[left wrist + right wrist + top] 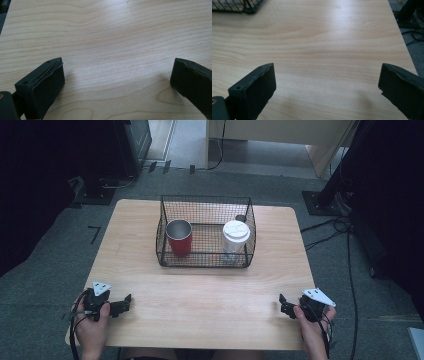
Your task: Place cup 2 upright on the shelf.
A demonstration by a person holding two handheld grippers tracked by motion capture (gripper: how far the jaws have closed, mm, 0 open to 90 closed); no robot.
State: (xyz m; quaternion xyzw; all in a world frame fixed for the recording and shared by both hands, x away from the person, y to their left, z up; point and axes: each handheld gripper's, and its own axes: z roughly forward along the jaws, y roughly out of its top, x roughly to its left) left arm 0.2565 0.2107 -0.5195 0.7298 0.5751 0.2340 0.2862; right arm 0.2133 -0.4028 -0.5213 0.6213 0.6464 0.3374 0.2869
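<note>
A black wire basket [205, 198] stands at the middle of the wooden table [200, 292], toward its far side. Inside it a red cup [179, 239] stands upright on the left and a clear cup with a white lid [236, 233] on the right. My left gripper [125, 304] rests at the front left of the table, held by a hand, jaws wide apart over bare wood [117, 72]. At the front right my right gripper [283, 305] is open too, with nothing between its jaws [327, 75]. A corner of the basket [237, 6] shows in the right gripper view.
Grey carpet surrounds the table. Cables [345, 250] trail on the floor to the right, beside a dark stand base [320, 202]. A light wooden cabinet [280, 135] stands behind the table, with dark equipment [120, 150] at the back left.
</note>
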